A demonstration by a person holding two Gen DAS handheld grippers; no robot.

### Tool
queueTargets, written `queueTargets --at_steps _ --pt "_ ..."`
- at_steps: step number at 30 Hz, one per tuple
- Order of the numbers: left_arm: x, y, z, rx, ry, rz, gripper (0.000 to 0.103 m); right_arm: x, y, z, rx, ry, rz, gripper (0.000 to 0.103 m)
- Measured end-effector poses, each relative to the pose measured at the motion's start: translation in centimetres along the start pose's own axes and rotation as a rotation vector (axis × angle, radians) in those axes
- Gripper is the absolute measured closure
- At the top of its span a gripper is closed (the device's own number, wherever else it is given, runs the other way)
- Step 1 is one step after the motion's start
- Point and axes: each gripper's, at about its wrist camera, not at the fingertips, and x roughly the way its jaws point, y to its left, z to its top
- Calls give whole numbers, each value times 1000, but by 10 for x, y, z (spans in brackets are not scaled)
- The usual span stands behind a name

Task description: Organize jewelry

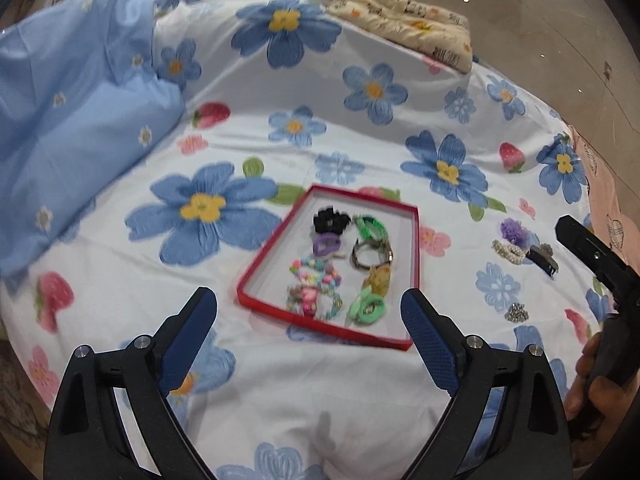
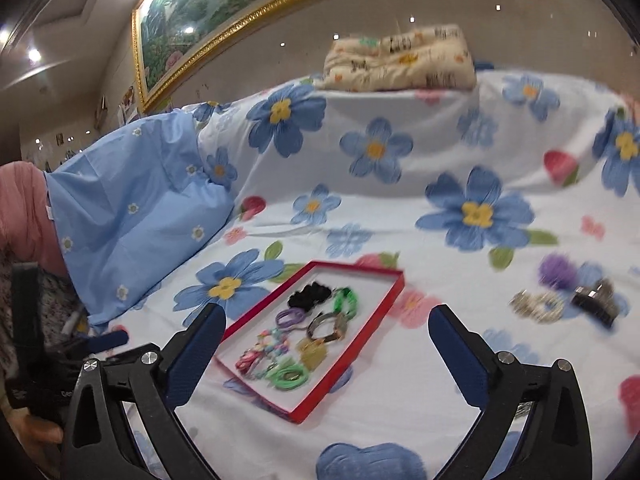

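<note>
The shallow red-rimmed cardboard tray [image 1: 412,248] lay on the bed's white sheet printed with blue flowers [image 1: 280,400], holding a black scrunchie [image 1: 331,220], green bands [image 1: 370,229], a wristwatch [image 1: 370,256] and a pastel bead bracelet [image 1: 314,280]. Right of it, well apart, lay a purple flower clip [image 1: 513,230], a pearl hair piece [image 1: 507,252], a dark claw clip [image 1: 542,258] and a small silver chain [image 1: 518,313]. The left gripper [image 1: 309,320] and right gripper [image 2: 326,336] hovered above the sheet, fingers spread wide, gripping nothing

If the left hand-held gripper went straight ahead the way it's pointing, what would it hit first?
Probably the red tray, landing among the hair ties and bracelets inside it. The left hand-held gripper is open and empty, with nothing nearer in its line, though depth is uncertain.
</note>
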Motion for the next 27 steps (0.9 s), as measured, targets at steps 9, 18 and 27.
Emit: queueTargets --at_steps 9,18,27 --pt "25 5 -25 1 6 88 0 28 -5 -33 43 115 26 0" --pt "49 13 -54 -28 60 96 0 56 6 -74 -16 171 8 0" --pt "39 8 -58 -1 38 101 0 59 12 -88 -39 202 12 0"
